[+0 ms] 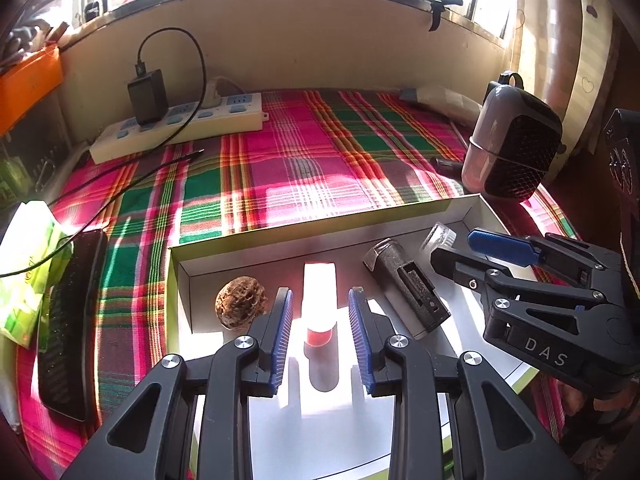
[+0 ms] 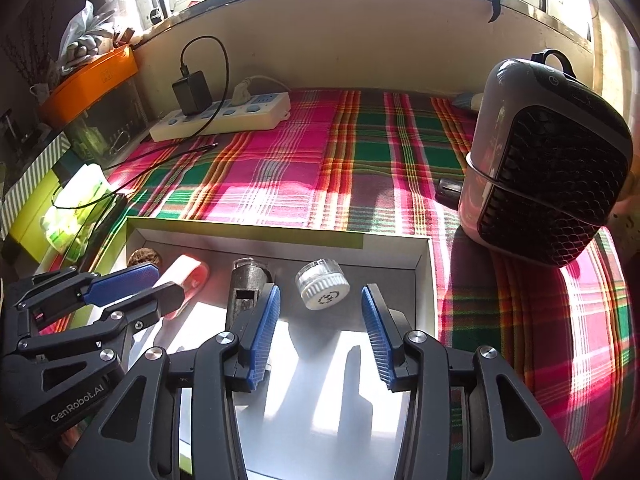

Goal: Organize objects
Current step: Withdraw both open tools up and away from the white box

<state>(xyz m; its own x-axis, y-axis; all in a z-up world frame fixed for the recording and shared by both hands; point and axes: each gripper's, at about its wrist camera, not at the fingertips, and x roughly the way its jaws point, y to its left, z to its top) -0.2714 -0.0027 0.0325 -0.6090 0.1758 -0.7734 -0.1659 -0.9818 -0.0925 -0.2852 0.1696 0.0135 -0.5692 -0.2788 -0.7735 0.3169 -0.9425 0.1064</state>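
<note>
A shallow white box [image 1: 280,242] lies on the plaid cloth and holds a walnut [image 1: 241,302], a red-and-white tube [image 1: 319,304], a dark metal cylinder [image 1: 406,286] and a small clear jar with a white cap [image 2: 322,290]. My left gripper [image 1: 319,300] is open over the box, the tube lying between its blue pads [image 1: 280,328] without touching them. My right gripper [image 2: 321,300] is open too, its tips on either side of the jar and apart from it. In the left wrist view the right gripper [image 1: 456,246] reaches in beside the jar [image 1: 438,237].
A grey heater with a black grille [image 2: 548,168] stands right of the box. A white power strip [image 1: 176,128] with a black charger and cable lies at the back left. A black brush [image 1: 68,320] and a green packet [image 1: 24,272] lie to the left.
</note>
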